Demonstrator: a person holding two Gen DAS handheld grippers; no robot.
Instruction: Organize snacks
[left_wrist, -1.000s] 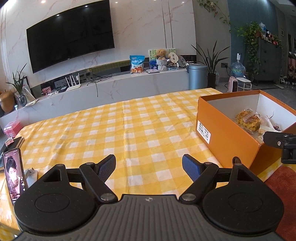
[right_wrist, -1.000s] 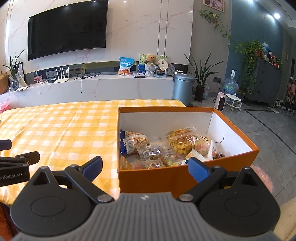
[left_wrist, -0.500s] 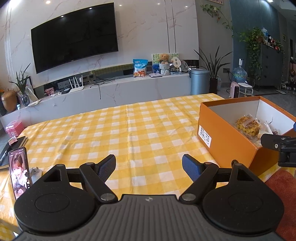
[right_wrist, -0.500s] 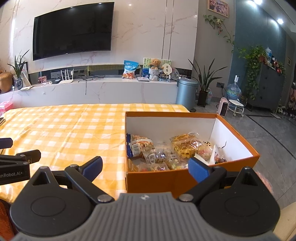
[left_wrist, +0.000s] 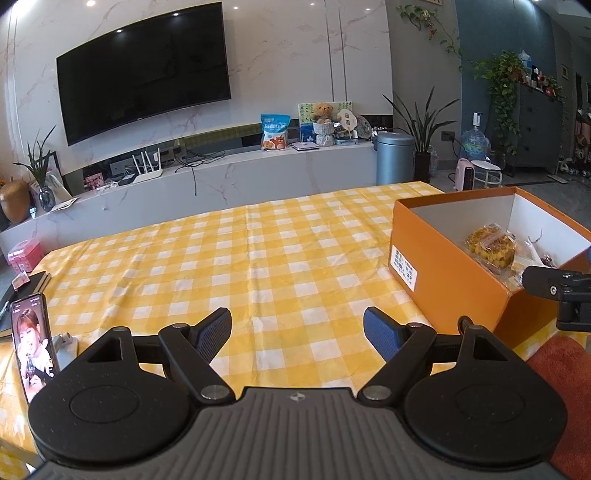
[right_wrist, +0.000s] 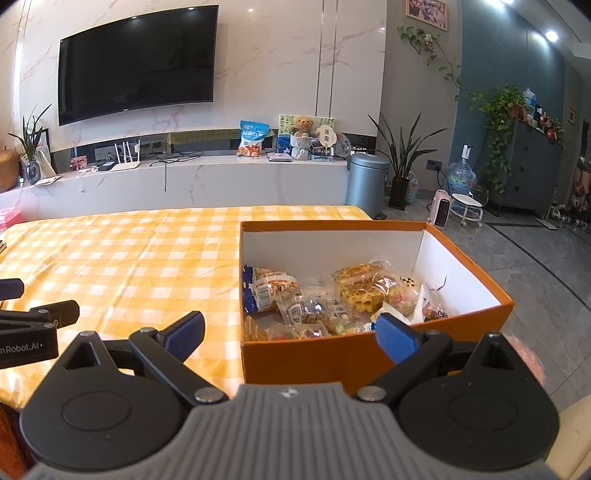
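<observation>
An orange cardboard box (right_wrist: 332, 354) with a white inside stands on the right end of a table with a yellow checked cloth (right_wrist: 129, 258). Several wrapped snack packets (right_wrist: 365, 291) lie in it. The box also shows in the left wrist view (left_wrist: 443, 280), with a yellow packet (left_wrist: 491, 245) inside. My right gripper (right_wrist: 290, 326) is open and empty, just in front of the box's near wall. My left gripper (left_wrist: 297, 334) is open and empty over the cloth (left_wrist: 258, 258), left of the box. The right gripper's finger (left_wrist: 554, 286) shows at the right edge.
A phone (left_wrist: 33, 343) with a lit screen stands at the table's left front edge, near a dark notebook (left_wrist: 35, 282). Behind the table are a low white cabinet (left_wrist: 221, 177), a TV (left_wrist: 144, 70) and a grey bin (left_wrist: 394, 157). An orange-red rug (left_wrist: 565, 373) lies at the right.
Both grippers have drawn back and risen slightly, so the table and box look a little farther away. Both stay open and empty.
</observation>
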